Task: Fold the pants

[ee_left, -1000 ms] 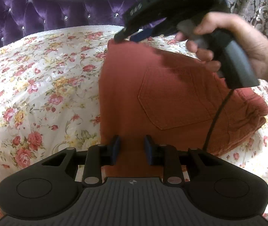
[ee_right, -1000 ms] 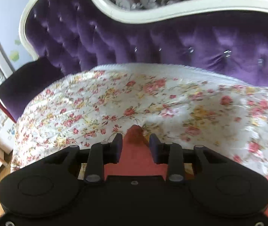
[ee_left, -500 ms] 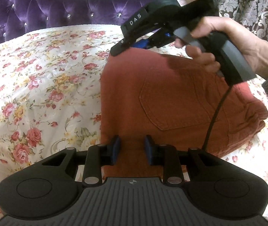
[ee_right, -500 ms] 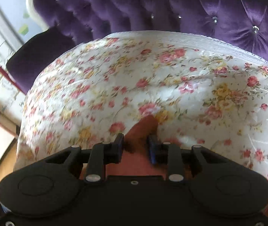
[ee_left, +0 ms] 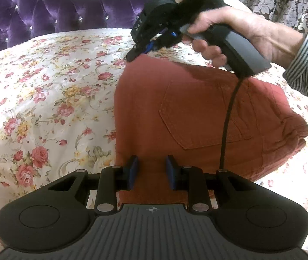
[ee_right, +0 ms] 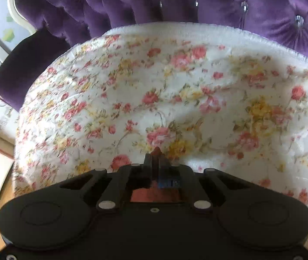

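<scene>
Bed (ee_left: 45, 82) covered in a rose-print spread; folded rust-red pants (ee_left: 197, 112) lying flat directly on top, pocket up.

Each gripper was matte black plastic: the left gripper (ee_left: 151, 171) had a ribbed grey-black top plate with a small compass-like mark, two round raised discs at the sides, silver screw heads on its link arms and blue pads on the fingers. The right gripper (ee_left: 139, 51) carried white "DAS" lettering, a tan label, a grey handle and a black cable trailing from its base. The hand (ee_left: 236, 34) emerged from a grey-and-white striped sleeve (ee_left: 307, 67).
</scene>
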Motion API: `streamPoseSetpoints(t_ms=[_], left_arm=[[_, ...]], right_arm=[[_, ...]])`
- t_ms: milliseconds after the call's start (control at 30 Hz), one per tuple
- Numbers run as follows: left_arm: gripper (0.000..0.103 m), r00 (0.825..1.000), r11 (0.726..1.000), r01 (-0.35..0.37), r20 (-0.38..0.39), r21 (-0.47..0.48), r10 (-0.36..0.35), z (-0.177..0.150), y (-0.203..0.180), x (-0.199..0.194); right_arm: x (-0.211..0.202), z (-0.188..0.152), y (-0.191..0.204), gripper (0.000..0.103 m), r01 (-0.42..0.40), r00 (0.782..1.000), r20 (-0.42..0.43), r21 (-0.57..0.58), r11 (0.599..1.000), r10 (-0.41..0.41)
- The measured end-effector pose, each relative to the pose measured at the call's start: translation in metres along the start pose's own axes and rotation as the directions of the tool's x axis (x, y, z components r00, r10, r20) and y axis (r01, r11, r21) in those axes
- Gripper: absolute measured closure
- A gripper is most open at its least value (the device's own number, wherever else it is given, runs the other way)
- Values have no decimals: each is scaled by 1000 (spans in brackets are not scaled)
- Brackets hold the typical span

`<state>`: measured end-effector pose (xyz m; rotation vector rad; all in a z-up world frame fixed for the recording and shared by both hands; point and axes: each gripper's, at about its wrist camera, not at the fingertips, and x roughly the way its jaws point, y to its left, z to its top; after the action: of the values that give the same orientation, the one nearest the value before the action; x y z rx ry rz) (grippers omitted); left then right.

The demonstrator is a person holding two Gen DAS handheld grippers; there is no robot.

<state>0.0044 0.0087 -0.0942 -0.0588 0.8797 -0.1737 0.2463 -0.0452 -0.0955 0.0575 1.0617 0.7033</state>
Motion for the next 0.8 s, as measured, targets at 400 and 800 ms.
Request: streamPoseSetpoints(t_ms=[400, 800], left_arm=[[75, 999, 1000, 0, -39, 11, 0, 2, 1, -8], [75, 1000, 1000, 9, -2, 20, -9, 54, -3, -24]], right_arm=[[-57, -10, -33, 77, 32, 960, 263, 236, 971, -95], [-195, -156, -63, 77, 161, 908, 326, 307, 938, -263]])
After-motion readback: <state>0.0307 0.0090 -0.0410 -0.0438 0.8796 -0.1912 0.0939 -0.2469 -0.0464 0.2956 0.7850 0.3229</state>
